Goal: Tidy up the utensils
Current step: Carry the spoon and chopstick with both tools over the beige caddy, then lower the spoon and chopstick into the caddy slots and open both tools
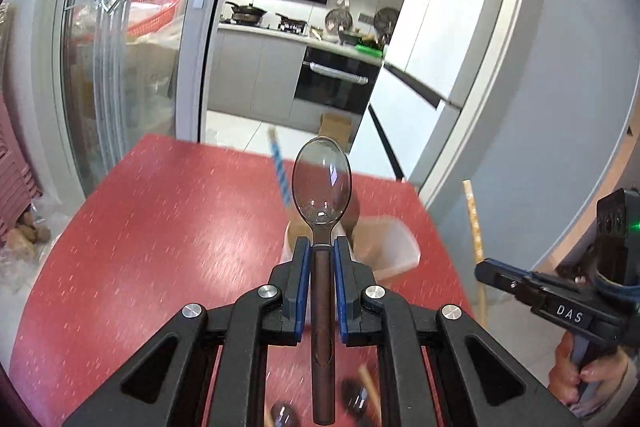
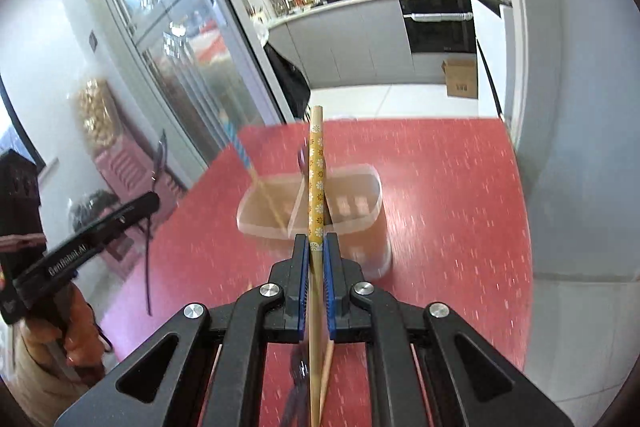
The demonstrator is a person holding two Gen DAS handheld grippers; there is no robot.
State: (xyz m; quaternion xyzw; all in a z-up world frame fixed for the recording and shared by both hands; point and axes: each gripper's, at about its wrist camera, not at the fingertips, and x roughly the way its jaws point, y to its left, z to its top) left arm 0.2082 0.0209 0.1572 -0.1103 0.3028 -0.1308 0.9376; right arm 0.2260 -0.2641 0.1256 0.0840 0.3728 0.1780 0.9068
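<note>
My left gripper [image 1: 321,245] is shut on a clear brown plastic spoon [image 1: 322,183], bowl pointing forward, held above the red table [image 1: 160,227]. My right gripper [image 2: 316,241] is shut on a wooden chopstick with a yellow flowered end [image 2: 316,171], which also shows in the left wrist view [image 1: 474,223]. A translucent divided utensil holder [image 2: 360,187] stands on the table just beyond both grippers; it also shows in the left wrist view [image 1: 394,251]. A blue-striped chopstick [image 2: 244,155] leans in its left compartment.
More spoons [image 1: 354,393] and a chopstick [image 1: 370,385] lie on the table below my left gripper. A chopstick [image 2: 326,375] and a dark utensil lie below my right gripper. A sliding glass door [image 1: 132,47] and a kitchen lie beyond the table.
</note>
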